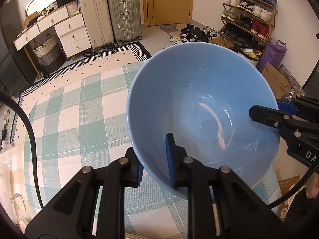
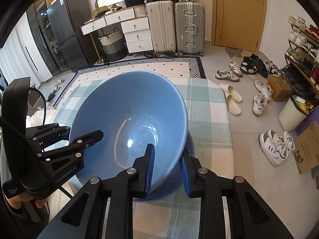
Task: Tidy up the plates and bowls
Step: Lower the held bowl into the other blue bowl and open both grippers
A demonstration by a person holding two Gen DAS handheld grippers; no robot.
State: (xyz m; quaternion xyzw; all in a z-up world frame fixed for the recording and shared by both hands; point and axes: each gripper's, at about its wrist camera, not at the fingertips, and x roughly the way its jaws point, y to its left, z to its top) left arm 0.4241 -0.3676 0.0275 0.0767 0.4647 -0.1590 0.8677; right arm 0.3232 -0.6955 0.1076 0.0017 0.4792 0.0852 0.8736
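A large blue bowl [image 1: 199,99] [image 2: 129,103] hangs tilted over the table's green-and-white check cloth [image 1: 79,119] [image 2: 207,119], gripped by both tools. My left gripper [image 1: 155,167] [image 2: 83,131] is shut on the bowl's near-left rim, one finger inside and one outside. My right gripper [image 2: 167,169] [image 1: 269,108] is shut on the opposite rim in the same way. A second blue bowl [image 2: 171,179] sits on the cloth right under the held one, mostly hidden by it. Whether the two bowls touch is unclear.
A white, plate-like thing [image 1: 20,223] lies at the table's left edge. Beyond the table are a patterned rug [image 2: 159,65], suitcases [image 2: 189,25], a white drawer unit [image 2: 137,33], a shoe rack [image 1: 249,16], loose shoes [image 2: 275,145] and cardboard boxes [image 1: 275,79].
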